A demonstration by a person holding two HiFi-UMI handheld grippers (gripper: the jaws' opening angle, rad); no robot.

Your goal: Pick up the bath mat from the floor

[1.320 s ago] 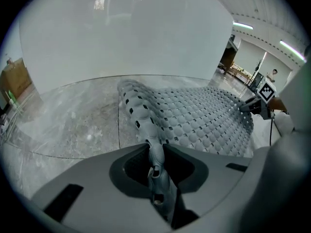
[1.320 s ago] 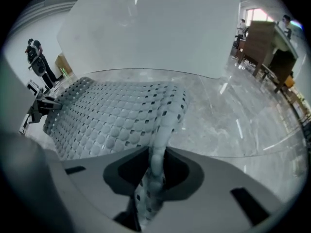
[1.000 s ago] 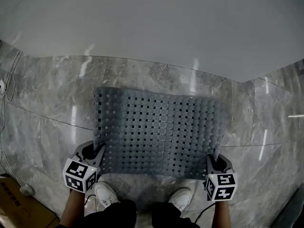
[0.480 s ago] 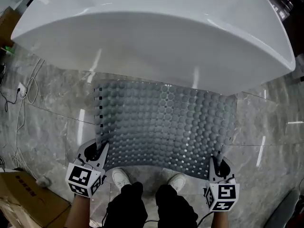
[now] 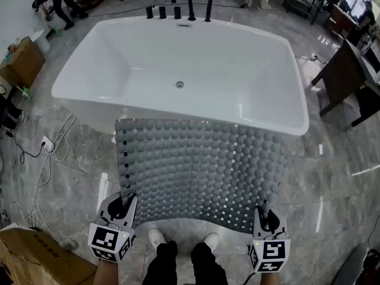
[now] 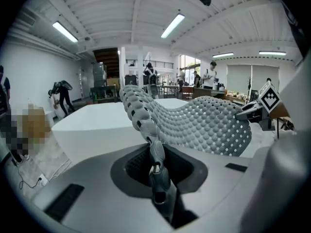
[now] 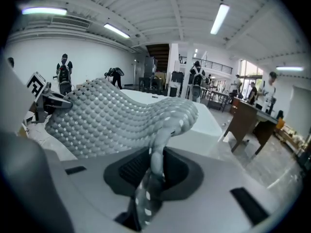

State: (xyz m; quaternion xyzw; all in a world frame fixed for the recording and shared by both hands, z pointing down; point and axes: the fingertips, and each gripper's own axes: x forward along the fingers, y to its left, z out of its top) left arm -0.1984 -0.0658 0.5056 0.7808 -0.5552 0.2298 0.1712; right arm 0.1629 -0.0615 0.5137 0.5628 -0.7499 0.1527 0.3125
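Observation:
The grey bath mat [image 5: 202,165], studded with round bumps and small holes, hangs spread out in the air between my two grippers, its far edge over the near rim of the tub. My left gripper [image 5: 125,205] is shut on the mat's near left corner, and my right gripper [image 5: 265,217] is shut on the near right corner. In the left gripper view the mat [image 6: 194,123] runs up from the closed jaws, and the right gripper [image 6: 252,111] shows at its other end. The right gripper view shows the mat [image 7: 116,115] pinched the same way.
A white freestanding bathtub [image 5: 119,70] with black taps [image 5: 178,10] stands just beyond the mat on the grey marble floor [image 5: 332,171]. A cardboard box [image 5: 29,260] sits at the lower left, cables [image 5: 41,159] trail at the left, and a dark table [image 5: 350,82] stands at the right.
Both grippers have risen a long way with the mat, which has left the floor. The view has climbed from the tub's side wall to its whole basin.

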